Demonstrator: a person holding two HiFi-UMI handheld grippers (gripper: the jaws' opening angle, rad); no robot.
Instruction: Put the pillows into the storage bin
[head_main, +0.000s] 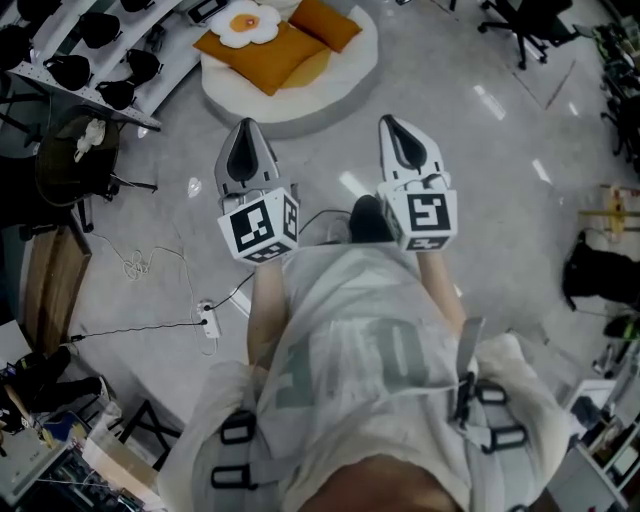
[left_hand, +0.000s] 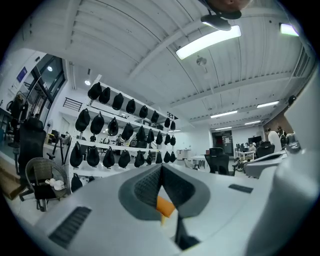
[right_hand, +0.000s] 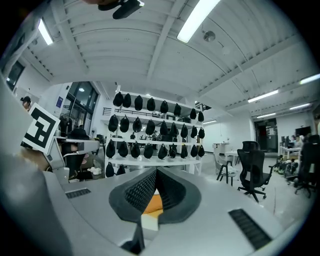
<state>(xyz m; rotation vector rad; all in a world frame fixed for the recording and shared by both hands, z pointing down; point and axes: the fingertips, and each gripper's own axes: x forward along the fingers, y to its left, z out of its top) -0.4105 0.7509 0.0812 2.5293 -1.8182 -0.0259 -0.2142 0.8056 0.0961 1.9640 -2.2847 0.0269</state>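
**Q:** How do the two tools stand?

**A:** In the head view the left gripper (head_main: 247, 124) and the right gripper (head_main: 389, 121) are held side by side in front of the person's white shirt (head_main: 350, 340), both pointing away over the grey floor (head_main: 480, 160). Each gripper view shows the jaws pressed together at the tips, with nothing pinched between them. A patch of orange shows through the small opening behind the tips.

**Q:** Where are the pillows?

**A:** Ahead of both grippers and apart from them, on a round white pad (head_main: 345, 75) on the floor. A large orange pillow (head_main: 265, 55) lies flat. A smaller orange pillow (head_main: 325, 22) lies just beside it. A fried-egg-shaped pillow (head_main: 248, 22) rests on the large one's far corner.

**Q:** What surrounds them?

**A:** A white rack of black rounded objects (right_hand: 155, 135) stands to the left of the pad. An office chair (right_hand: 252, 167) stands to the right. Cables (head_main: 150, 265) and a power strip (head_main: 209, 320) lie on the floor to the person's left.
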